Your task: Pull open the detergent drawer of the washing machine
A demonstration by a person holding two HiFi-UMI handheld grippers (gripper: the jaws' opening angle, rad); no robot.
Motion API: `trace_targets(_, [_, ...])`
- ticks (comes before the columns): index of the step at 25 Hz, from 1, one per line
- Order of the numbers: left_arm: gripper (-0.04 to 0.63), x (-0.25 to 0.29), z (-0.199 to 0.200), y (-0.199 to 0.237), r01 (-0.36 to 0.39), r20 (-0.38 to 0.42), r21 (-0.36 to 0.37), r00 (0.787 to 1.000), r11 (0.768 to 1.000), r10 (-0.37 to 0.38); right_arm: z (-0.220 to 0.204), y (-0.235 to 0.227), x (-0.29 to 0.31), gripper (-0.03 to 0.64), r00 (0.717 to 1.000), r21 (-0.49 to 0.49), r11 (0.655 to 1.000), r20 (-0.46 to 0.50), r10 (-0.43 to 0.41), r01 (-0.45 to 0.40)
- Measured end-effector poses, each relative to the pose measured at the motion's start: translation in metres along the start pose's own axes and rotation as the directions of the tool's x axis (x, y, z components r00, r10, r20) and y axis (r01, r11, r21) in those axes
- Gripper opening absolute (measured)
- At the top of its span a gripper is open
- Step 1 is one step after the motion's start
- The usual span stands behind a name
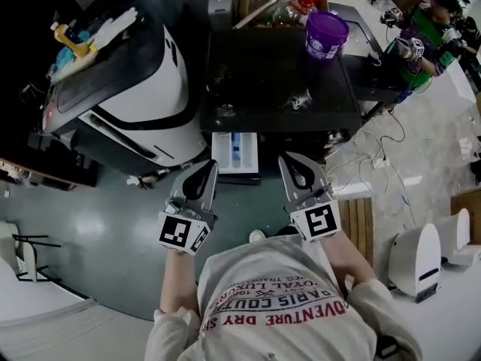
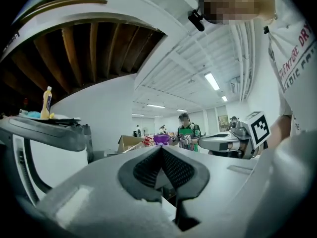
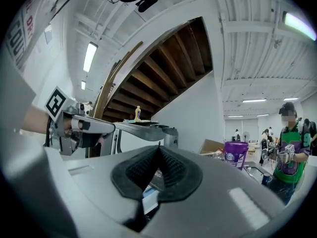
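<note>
White detergent drawer with blue insert (image 1: 235, 153): stands pulled out from near face of black-topped washing machine (image 1: 278, 89), between two grippers. Judgement: pull looks done, nothing obvious left. Left gripper (image 1: 210, 167): jaws pressed together, empty, near-left of drawer, apart from it. Right gripper (image 1: 286, 161): likewise closed, empty, near-right. Writing: grey shirt (image 1: 278, 307) print reads "ADVENTURE DRY", partly "PARIS COUT". Purple plastic tub (image 1: 326, 34) at machine's far right, label unreadable.
</note>
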State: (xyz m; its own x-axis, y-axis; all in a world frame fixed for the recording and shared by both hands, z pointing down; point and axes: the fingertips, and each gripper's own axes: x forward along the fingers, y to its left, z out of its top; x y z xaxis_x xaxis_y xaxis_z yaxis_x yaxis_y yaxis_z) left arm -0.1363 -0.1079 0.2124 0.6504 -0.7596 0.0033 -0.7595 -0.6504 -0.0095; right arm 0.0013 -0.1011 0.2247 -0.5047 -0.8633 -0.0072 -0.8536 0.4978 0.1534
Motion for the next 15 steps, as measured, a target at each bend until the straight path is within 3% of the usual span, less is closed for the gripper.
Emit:
trace_targets(7, [0.003,-0.003,0.010,0.008,-0.031,0.007,-0.047,0.999,0.998,0.032,0.014,0.005,0.001,0.000,0.999,-0.013,1.000,0.020,0.025,-0.024])
trace_targets(15, [0.003,-0.007,0.016,0.009,-0.057,-0.018,-0.036,0.998,0.998,0.056,0.006,0.004,0.001,0.000,0.999,-0.034,0.999,-0.025,0.030,-0.031])
